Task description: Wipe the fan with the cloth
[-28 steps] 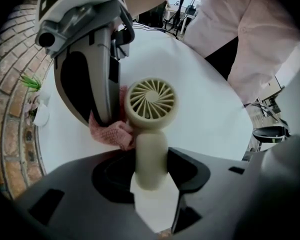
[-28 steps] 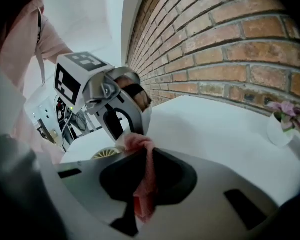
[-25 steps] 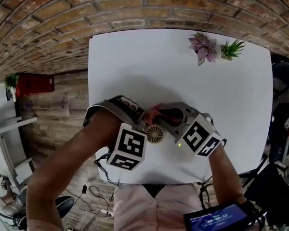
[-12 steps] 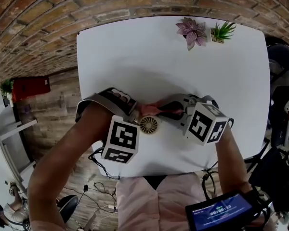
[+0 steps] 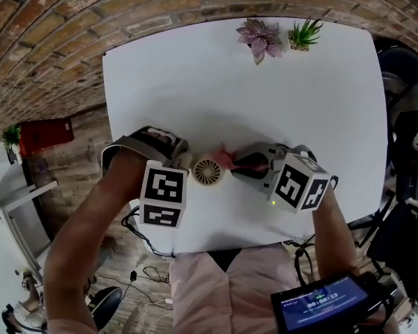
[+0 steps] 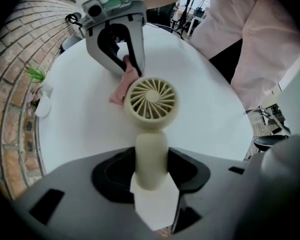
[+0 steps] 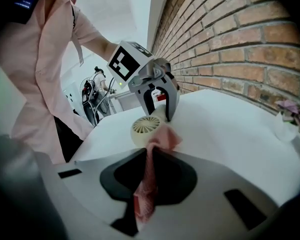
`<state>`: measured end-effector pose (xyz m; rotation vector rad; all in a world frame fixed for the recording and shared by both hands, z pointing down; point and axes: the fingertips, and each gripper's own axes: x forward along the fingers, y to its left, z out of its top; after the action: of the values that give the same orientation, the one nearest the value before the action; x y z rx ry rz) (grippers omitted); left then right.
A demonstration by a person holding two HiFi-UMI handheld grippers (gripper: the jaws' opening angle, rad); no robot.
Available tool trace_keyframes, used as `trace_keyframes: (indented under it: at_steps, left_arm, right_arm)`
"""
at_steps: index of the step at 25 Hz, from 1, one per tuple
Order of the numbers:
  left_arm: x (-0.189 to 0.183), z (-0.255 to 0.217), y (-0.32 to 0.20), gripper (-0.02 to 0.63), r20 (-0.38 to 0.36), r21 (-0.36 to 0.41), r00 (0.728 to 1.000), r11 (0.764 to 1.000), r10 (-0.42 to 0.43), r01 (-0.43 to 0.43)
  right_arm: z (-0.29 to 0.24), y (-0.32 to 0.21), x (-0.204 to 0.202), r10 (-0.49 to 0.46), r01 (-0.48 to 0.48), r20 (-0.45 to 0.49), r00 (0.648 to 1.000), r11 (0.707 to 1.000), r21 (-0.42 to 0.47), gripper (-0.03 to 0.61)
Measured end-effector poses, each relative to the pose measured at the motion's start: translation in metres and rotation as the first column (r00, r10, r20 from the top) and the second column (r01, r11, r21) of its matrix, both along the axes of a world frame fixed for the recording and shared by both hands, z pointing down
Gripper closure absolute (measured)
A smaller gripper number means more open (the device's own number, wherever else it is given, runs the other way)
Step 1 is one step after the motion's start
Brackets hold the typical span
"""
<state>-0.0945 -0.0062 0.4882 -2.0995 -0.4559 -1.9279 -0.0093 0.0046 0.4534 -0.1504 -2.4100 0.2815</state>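
Observation:
A small cream handheld fan [image 5: 209, 170] lies on the white table [image 5: 167, 82], grille up. My left gripper [image 5: 187, 164] points straight down and is shut on the fan's handle [image 6: 151, 159]; the round fan head [image 6: 151, 99] sticks out past the jaws. A pink cloth [image 5: 226, 160] is pinched in my right gripper [image 5: 246, 164], just right of the fan head. In the right gripper view the cloth [image 7: 149, 179] runs up between the jaws, and its free end touches the rim of the fan [image 7: 146, 126]. The left gripper [image 7: 155, 91] stands behind the fan.
Two small potted plants, one pink [image 5: 260, 37] and one green [image 5: 303, 33], stand at the table's far edge. A brick wall runs beyond it. A screen device [image 5: 324, 308] hangs at the person's waist. A red box [image 5: 42, 134] sits on the floor at left.
My right gripper has drawn the cloth to the right, off the fan head to its right rim. The left gripper keeps the fan still.

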Motion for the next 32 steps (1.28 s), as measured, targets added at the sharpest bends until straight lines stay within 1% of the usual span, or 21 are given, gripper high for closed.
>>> trace_keyframes:
  at_steps: [4, 8, 10, 12, 13, 14, 16, 18, 20, 21, 22, 24, 25, 27, 29, 30, 32]
  left_arm:
    - [-0.002, -0.001, -0.002, 0.416, 0.008, 0.002, 0.998, 0.998, -0.065, 0.064]
    - [-0.003, 0.0, -0.003, 0.416, 0.027, 0.043, 0.994, 0.994, -0.104, 0.103]
    - [-0.004, 0.001, -0.005, 0.416, 0.031, 0.051, 0.988, 0.987, -0.153, 0.151]
    - [-0.005, 0.001, -0.008, 0.416, 0.027, 0.052, 0.971, 0.97, -0.239, 0.237]
    - [-0.006, 0.001, -0.008, 0.416, 0.026, 0.053, 0.957, 0.956, -0.289, 0.287]
    - [-0.008, 0.001, -0.008, 0.416, 0.025, 0.056, 0.94, 0.94, -0.339, 0.337]
    - [-0.012, 0.0, -0.007, 0.416, 0.022, 0.069, 0.9, 0.899, -0.435, 0.432]
    - [-0.013, 0.0, -0.007, 0.416, 0.018, 0.089, 0.854, 0.851, -0.52, 0.517]
    - [-0.015, 0.0, -0.007, 0.414, 0.009, 0.11, 0.8, 0.796, -0.599, 0.595]
    - [-0.016, 0.0, -0.008, 0.414, 0.004, 0.118, 0.768, 0.763, -0.64, 0.636]
    - [-0.018, 0.0, -0.01, 0.414, -0.001, 0.12, 0.73, 0.724, -0.684, 0.679]
    - [-0.021, 0.0, -0.01, 0.413, -0.012, 0.1, 0.643, 0.639, -0.765, 0.762]
    - [-0.021, 0.0, -0.009, 0.412, -0.018, 0.074, 0.599, 0.596, -0.801, 0.799]
    - [-0.015, -0.002, -0.003, 0.386, -0.026, -0.009, 0.512, 0.512, -0.859, 0.859]
    - [-0.005, -0.006, 0.003, 0.362, -0.031, -0.095, 0.431, 0.432, -0.902, 0.897]
    - [0.0, -0.009, 0.006, 0.345, -0.033, -0.14, 0.387, 0.388, -0.921, 0.911]
    - [0.011, -0.016, 0.011, 0.322, -0.029, -0.229, 0.291, 0.29, -0.956, 0.929]
  right_arm:
    - [-0.003, 0.016, 0.002, 0.018, -0.018, 0.015, 1.0, 1.0, -0.023, 0.543]
    - [-0.005, 0.036, -0.001, 0.016, -0.014, 0.039, 0.999, 0.999, -0.047, 0.541]
    - [-0.006, 0.046, -0.004, 0.014, -0.011, 0.054, 0.998, 0.998, -0.056, 0.541]
    - [-0.008, 0.055, -0.008, 0.013, -0.009, 0.07, 0.997, 0.998, -0.062, 0.541]
    - [-0.01, 0.06, -0.01, 0.013, -0.008, 0.079, 0.997, 0.998, -0.065, 0.541]
    - [-0.011, 0.064, -0.012, 0.013, -0.007, 0.087, 0.996, 0.998, -0.068, 0.541]
    - [-0.015, 0.071, -0.014, 0.015, -0.007, 0.1, 0.995, 0.997, -0.072, 0.541]
    - [-0.019, 0.075, -0.012, 0.021, -0.013, 0.106, 0.994, 0.998, -0.069, 0.541]
    - [-0.023, 0.075, -0.007, 0.028, -0.022, 0.106, 0.994, 0.998, -0.057, 0.541]
    - [-0.025, 0.074, -0.005, 0.031, -0.026, 0.104, 0.994, 0.998, -0.049, 0.541]
    - [-0.027, 0.073, -0.002, 0.036, -0.031, 0.102, 0.994, 0.999, -0.041, 0.541]
    - [-0.031, 0.072, 0.003, 0.045, -0.043, 0.098, 0.994, 0.999, -0.029, 0.541]
    - [-0.033, 0.071, 0.005, 0.05, -0.048, 0.096, 0.994, 0.999, -0.025, 0.541]
    - [-0.035, 0.072, 0.01, 0.059, -0.057, 0.094, 0.994, 0.998, -0.02, 0.541]
    - [-0.037, 0.075, 0.013, 0.063, -0.061, 0.093, 0.994, 0.998, -0.019, 0.541]
    - [-0.037, 0.076, 0.014, 0.063, -0.062, 0.092, 0.994, 0.998, -0.019, 0.54]
    - [-0.038, 0.08, 0.016, 0.064, -0.062, 0.091, 0.994, 0.998, -0.018, 0.541]
